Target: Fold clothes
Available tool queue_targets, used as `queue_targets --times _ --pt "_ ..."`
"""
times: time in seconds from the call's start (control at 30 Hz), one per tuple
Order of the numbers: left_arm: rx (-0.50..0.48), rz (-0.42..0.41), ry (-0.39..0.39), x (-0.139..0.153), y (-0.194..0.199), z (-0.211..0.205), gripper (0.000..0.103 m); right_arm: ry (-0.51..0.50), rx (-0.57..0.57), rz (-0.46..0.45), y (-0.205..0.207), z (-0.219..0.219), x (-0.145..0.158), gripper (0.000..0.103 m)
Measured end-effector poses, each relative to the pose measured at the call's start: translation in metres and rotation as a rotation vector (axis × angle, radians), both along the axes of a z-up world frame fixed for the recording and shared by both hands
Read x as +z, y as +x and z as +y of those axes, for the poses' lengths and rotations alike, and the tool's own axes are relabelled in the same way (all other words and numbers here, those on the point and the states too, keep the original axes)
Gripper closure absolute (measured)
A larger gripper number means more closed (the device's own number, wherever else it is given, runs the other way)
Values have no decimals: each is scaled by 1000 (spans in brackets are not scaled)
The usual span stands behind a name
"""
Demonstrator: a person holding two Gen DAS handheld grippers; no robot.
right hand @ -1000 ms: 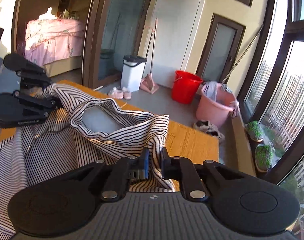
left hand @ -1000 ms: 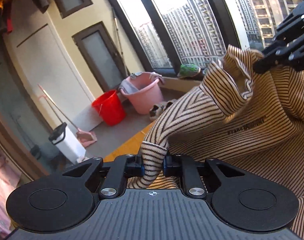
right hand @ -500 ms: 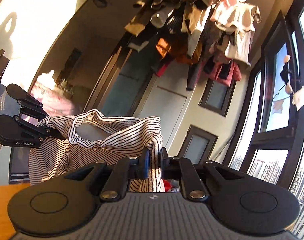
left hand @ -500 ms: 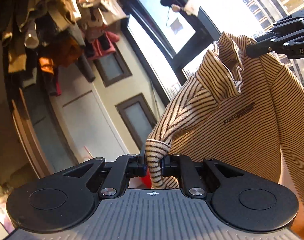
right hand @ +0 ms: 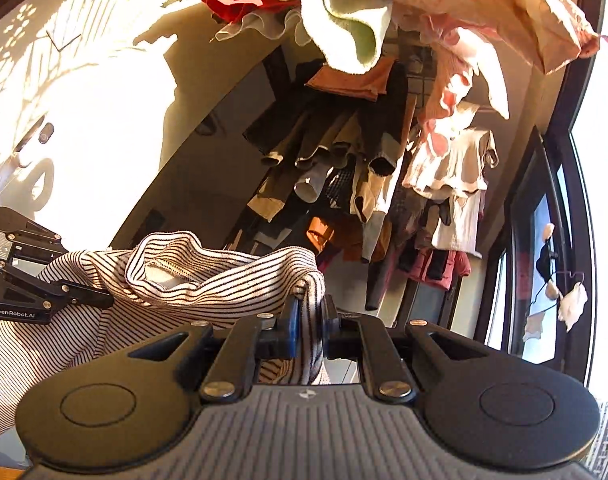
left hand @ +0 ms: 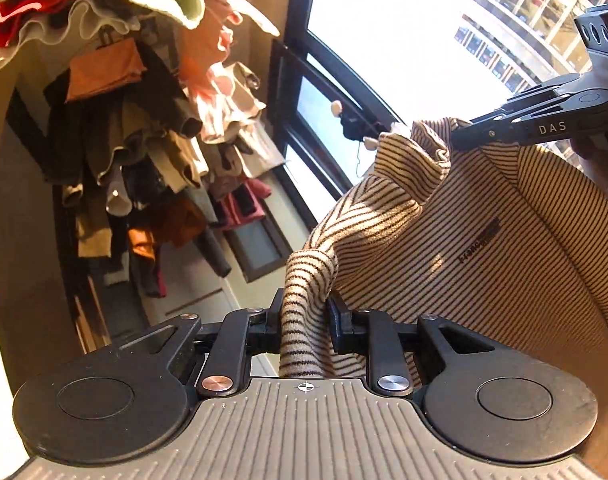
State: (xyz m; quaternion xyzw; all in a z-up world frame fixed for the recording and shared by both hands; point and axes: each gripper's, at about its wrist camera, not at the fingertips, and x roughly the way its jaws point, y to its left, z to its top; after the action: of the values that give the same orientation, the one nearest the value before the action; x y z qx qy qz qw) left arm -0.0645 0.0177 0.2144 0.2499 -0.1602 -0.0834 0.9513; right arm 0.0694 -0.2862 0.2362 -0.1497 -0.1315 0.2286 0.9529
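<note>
A cream striped sweater (left hand: 483, 240) with thin dark stripes hangs in the air between my two grippers. My left gripper (left hand: 305, 316) is shut on one shoulder of it. My right gripper (right hand: 308, 322) is shut on the other shoulder. The collar (right hand: 192, 272) sags open between them. In the left wrist view the right gripper (left hand: 463, 140) shows at the upper right, pinching the cloth. In the right wrist view the left gripper (right hand: 104, 300) shows at the left, holding the sweater (right hand: 64, 340). Both cameras tilt up toward the ceiling.
Many hanging clothes (right hand: 363, 160) fill a rack overhead, also seen in the left wrist view (left hand: 144, 140). A dark-framed window (left hand: 343, 100) is at the right. A sliver of the wooden table (right hand: 0, 472) shows at the lower left.
Both grippers have lifted the sweater up off the table and tilted upward. The table, buckets and floor have dropped out of view; the hanging clothes overhead now fill the frames.
</note>
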Motion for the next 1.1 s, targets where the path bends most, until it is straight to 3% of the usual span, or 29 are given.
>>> queue_targets --times 0.1,0.23,0.33,0.43,0.5,0.57,0.63,0.7,0.87,0.97,1.1 --pt "28 121 -10 -18 40 7 78 4 9 81 28 7 -8 93" --pt "99 300 -51 -51 137 18 80 10 22 188 66 16 -19 92" --pt "182 483 -86 -93 221 28 77 -84 -168 288 144 42 -74 74" --pt "239 675 -126 -136 255 51 70 -91 -304 437 194 32 -124 73" --pt "239 740 -124 -150 256 62 43 -67 -316 514 198 16 -144 70" --pt "212 790 -144 -159 256 66 32 -88 -312 552 191 10 -162 70" --pt "183 842 -165 -169 257 70 31 -96 -246 611 180 14 -175 70" --pt "95 929 -224 -177 256 69 28 -87 -142 684 169 23 -184 68" --pt "-59 1140 -360 -210 255 68 21 -79 104 950 161 64 -221 62" --pt "-17 1212 -335 -240 244 65 18 -139 104 1004 156 80 -248 61" --pt "8 1202 -330 -248 221 63 11 -128 73 1016 137 70 -259 60"
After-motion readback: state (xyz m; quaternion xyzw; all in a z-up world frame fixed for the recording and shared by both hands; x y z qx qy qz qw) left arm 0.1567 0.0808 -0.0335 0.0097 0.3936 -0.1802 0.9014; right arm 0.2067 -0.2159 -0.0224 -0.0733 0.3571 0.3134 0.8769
